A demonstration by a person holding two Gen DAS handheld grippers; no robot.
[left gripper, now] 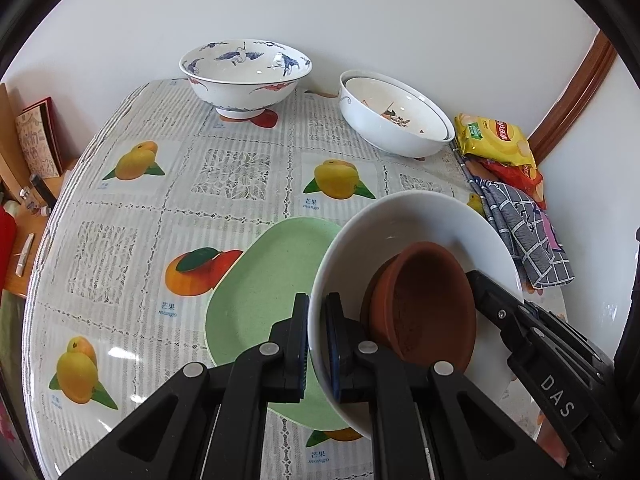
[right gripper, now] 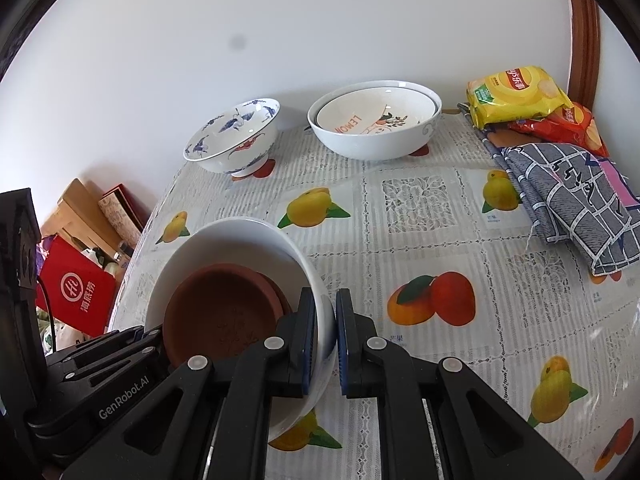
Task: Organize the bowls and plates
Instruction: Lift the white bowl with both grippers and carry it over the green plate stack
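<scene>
Gripping opposite rims, left gripper (left gripper: 317,344) and right gripper (right gripper: 323,346) jointly clamp the white bowl (left gripper: 404,220) holding brown dishes (left gripper: 424,304). Green plate (left gripper: 260,280) lies directly beneath the left gripper's side; lower there.

White bowl (left gripper: 400,216) hides part of the green plate (left gripper: 260,300).

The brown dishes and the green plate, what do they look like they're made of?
The brown dishes look like unglazed terracotta: matte, earthy, no shine. The green plate looks like matte plastic or fibre composite, faintly speckled. The white bowl holding the dishes looks like glazed ceramic, smooth and glossy.
</scene>
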